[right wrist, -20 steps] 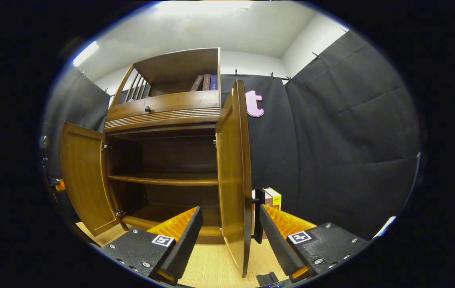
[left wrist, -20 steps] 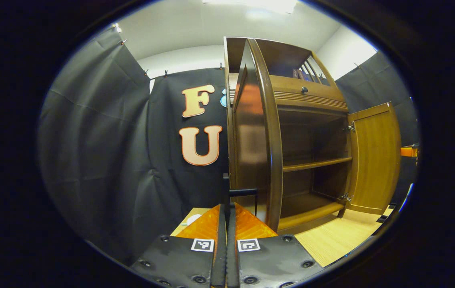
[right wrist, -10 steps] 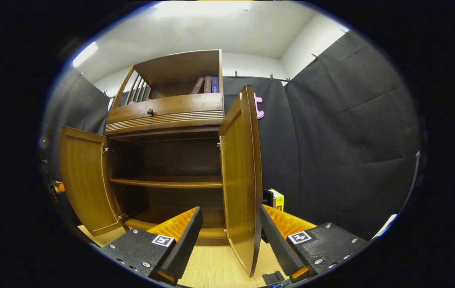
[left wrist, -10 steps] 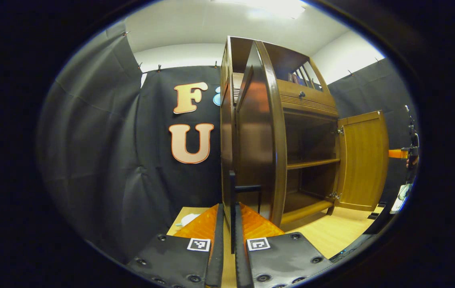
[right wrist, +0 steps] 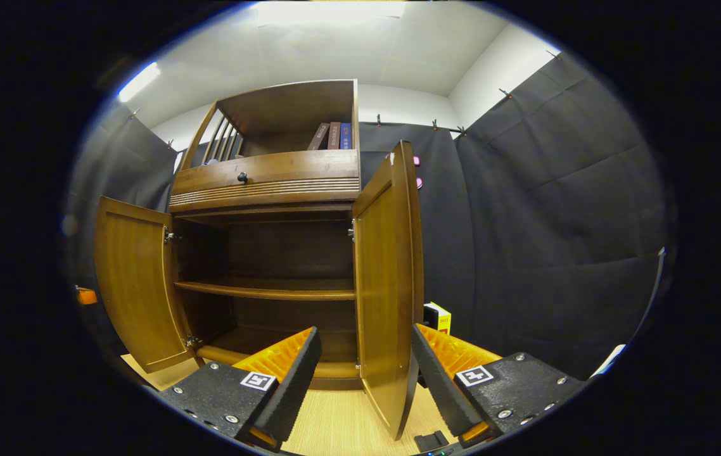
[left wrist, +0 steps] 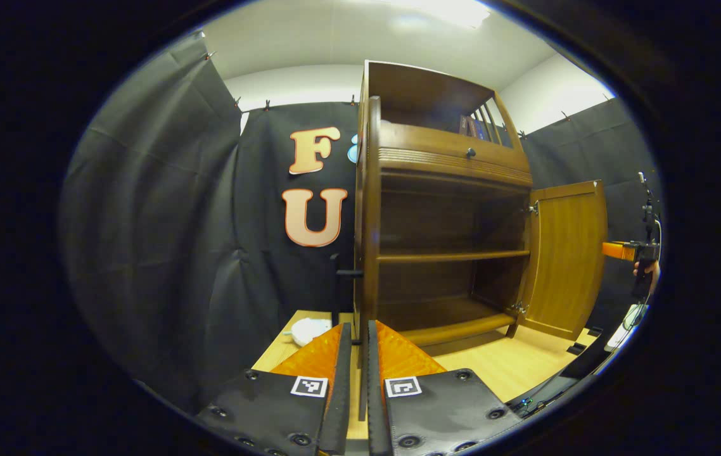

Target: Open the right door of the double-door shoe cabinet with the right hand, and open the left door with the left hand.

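Note:
The brown shoe cabinet (left wrist: 449, 158) (right wrist: 272, 177) stands with both doors swung out. In the left gripper view the left door (left wrist: 370, 221) is edge-on straight ahead, and its black bar handle (left wrist: 337, 285) sticks out on its left. My left gripper (left wrist: 358, 335) sits low before that edge. Its fingers are only narrowly parted, apart from the handle, with nothing between them. In the right gripper view my right gripper (right wrist: 363, 330) is wide open. The lower edge of the right door (right wrist: 386, 285) passes between its fingers without touching either. The left door (right wrist: 132, 285) hangs at the left.
Books (right wrist: 334, 135) stand in the cabinet's top shelf, above a drawer knob (right wrist: 242, 177). A yellow box (right wrist: 440, 316) sits behind the right door and a white object (left wrist: 308, 329) lies left of the cabinet. The floor (left wrist: 525, 373) is light wood, with black cloth walls around.
The left door has swung further out, until it shows edge-on. My left gripper has let go of its handle, which now sits off to the left. The right door opened slightly wider.

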`<state>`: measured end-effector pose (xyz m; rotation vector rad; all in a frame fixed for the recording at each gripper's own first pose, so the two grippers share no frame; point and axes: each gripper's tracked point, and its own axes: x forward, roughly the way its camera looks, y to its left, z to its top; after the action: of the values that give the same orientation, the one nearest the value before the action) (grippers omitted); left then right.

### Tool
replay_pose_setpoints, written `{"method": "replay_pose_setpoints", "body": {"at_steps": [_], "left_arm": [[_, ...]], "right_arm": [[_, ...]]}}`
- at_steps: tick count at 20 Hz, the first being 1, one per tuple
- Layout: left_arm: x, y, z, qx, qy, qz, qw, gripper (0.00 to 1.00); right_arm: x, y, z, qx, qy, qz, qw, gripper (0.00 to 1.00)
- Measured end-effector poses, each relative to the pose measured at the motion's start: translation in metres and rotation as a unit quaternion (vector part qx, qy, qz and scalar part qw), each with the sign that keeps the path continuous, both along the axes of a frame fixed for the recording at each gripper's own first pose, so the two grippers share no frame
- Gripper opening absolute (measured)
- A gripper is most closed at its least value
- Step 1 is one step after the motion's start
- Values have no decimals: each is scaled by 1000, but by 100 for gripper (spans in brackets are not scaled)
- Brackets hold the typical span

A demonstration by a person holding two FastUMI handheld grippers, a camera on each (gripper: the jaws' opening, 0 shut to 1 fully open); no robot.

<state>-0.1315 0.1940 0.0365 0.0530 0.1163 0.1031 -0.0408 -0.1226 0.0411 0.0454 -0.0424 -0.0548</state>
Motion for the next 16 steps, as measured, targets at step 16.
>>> {"method": "replay_pose_setpoints", "body": {"at_steps": [16], "left_arm": [[89, -138, -13, -60, -19, -17, 998, 54]], "right_arm": [[-15, 48, -24, 30, 8, 49, 998, 88]]}}
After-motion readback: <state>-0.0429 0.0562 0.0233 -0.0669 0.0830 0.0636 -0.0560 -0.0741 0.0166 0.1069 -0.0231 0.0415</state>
